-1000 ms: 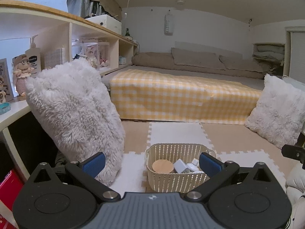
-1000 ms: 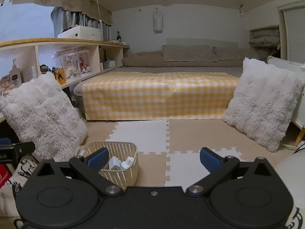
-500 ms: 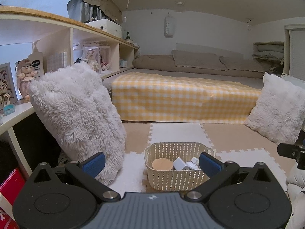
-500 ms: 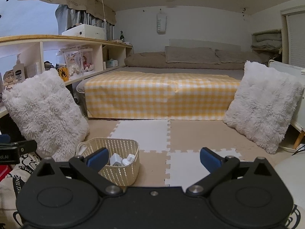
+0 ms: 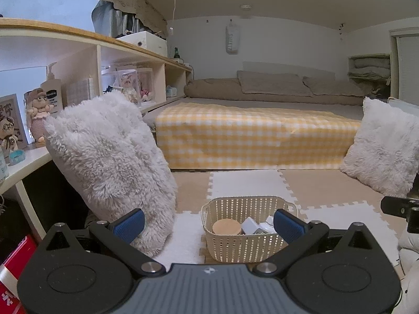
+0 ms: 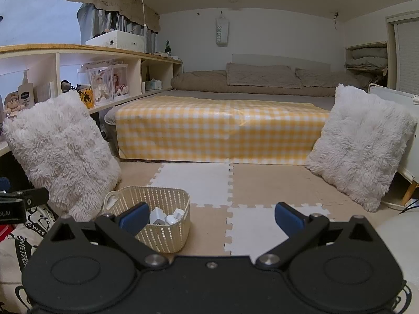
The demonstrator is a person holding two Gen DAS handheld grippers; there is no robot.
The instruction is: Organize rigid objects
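Rigid objects, a round wooden lid [image 5: 226, 227] and small white pieces [image 5: 251, 225], already lie in the cream basket [image 5: 243, 246] on the foam mat [image 6: 262, 183], nothing loose shows, and left gripper [image 5: 208, 223] and right gripper [image 6: 210, 216] hover spread and empty, suggesting little remains.

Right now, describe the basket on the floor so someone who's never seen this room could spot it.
Start at the bed with the yellow checked cover, then look down to the foam puzzle mats in front. The cream perforated basket sits there beside the left fluffy pillow; unlike the pillows, it's rigid and holds small items.
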